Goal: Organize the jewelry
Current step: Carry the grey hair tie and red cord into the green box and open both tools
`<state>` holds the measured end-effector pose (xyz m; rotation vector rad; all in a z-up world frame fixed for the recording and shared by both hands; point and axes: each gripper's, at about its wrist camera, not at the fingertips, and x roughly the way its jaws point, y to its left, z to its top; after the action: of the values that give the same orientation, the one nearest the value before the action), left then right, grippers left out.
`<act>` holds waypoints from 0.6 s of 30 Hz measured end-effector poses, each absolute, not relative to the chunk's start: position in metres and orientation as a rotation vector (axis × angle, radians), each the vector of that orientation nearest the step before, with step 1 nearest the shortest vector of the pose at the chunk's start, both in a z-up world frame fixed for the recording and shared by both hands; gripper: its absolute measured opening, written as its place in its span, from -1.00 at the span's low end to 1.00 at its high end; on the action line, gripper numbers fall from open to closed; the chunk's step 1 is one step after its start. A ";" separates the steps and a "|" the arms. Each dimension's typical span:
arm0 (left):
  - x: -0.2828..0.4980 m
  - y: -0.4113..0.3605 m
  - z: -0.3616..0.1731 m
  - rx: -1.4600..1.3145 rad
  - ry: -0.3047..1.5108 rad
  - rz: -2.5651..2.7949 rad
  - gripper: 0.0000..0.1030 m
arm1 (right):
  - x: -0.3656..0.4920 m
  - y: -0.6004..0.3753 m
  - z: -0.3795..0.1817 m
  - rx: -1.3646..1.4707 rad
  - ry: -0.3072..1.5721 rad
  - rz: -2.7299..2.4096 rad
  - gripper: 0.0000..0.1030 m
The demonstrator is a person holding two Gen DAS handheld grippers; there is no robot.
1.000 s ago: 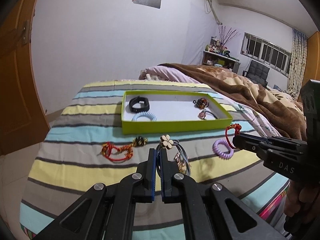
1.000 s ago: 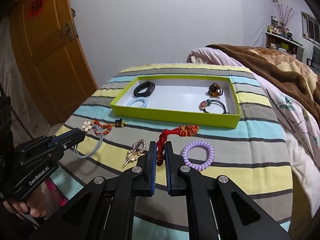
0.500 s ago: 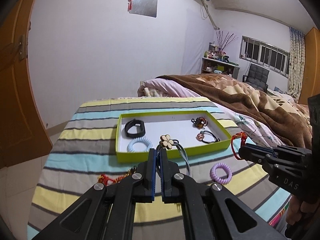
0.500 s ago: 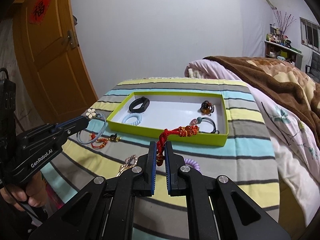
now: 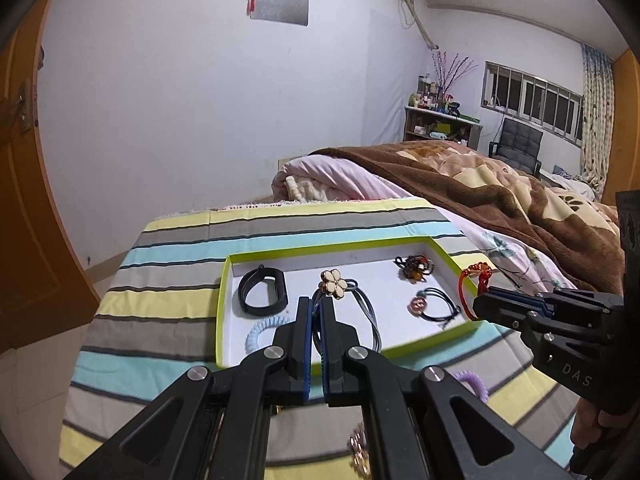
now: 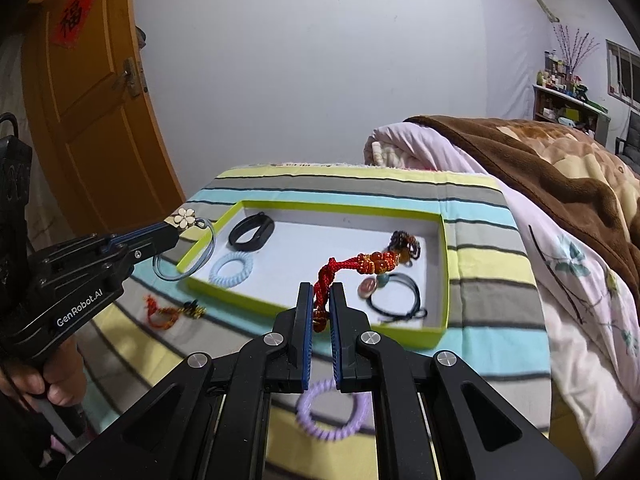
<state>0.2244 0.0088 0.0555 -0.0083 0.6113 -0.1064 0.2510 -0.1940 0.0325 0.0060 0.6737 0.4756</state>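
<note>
My left gripper point(image 5: 316, 308) is shut on a grey hair tie with a cream flower point(image 5: 334, 284) and holds it over the front of the green tray point(image 5: 320, 250). It also shows in the right wrist view point(image 6: 172, 236) by the tray's left rim. My right gripper point(image 6: 321, 300) is shut on a red beaded cord bracelet point(image 6: 360, 264) above the tray's point(image 6: 445, 272) front edge; in the left wrist view point(image 5: 480, 304) it is at the tray's right rim. The tray holds a black band point(image 6: 252, 232), a light blue coil tie point(image 6: 232, 270), a dark beaded piece point(image 6: 404, 242) and a black tie with a charm point(image 6: 394, 296).
On the striped cloth point(image 6: 492, 344) in front of the tray lie a purple coil tie point(image 6: 332, 412) and a red-orange bracelet point(image 6: 164, 312). A gold clip point(image 5: 360, 452) shows under my left gripper. A bed with a brown blanket point(image 6: 560, 160) is on the right, a wooden door point(image 6: 92, 120) on the left.
Both grippers have lifted off the cloth and moved forward toward the tray, each carrying its piece. The flower tie and the red bracelet now hang over the tray's edges.
</note>
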 end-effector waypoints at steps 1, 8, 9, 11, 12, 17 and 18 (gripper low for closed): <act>0.230 0.010 0.054 -0.008 0.614 -0.104 -0.94 | 0.257 -0.194 0.031 0.008 0.680 0.477 -0.85; 0.277 0.017 0.037 -0.003 0.649 -0.099 -0.94 | 0.299 -0.183 0.016 -0.003 0.734 0.489 -0.85; 0.286 0.019 0.033 -0.005 0.660 -0.097 -0.94 | 0.305 -0.181 0.012 -0.011 0.742 0.487 -0.85; 0.298 0.021 0.028 -0.009 0.676 -0.097 -0.94 | 0.317 -0.177 0.005 -0.021 0.763 0.489 -0.85; 0.304 0.021 0.025 -0.011 0.683 -0.101 -0.94 | 0.322 -0.176 0.002 -0.022 0.773 0.490 -0.85; 0.328 0.019 0.012 -0.004 0.724 -0.113 -0.94 | 0.344 -0.174 -0.011 -0.013 0.821 0.484 -0.85; 0.333 0.017 0.008 -0.001 0.734 -0.115 -0.94 | 0.347 -0.174 -0.013 -0.012 0.827 0.479 -0.85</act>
<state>0.3327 0.0173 0.0078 -0.0013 0.7344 -0.1146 0.3468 -0.1739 -0.0132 -0.0121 0.8273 0.4793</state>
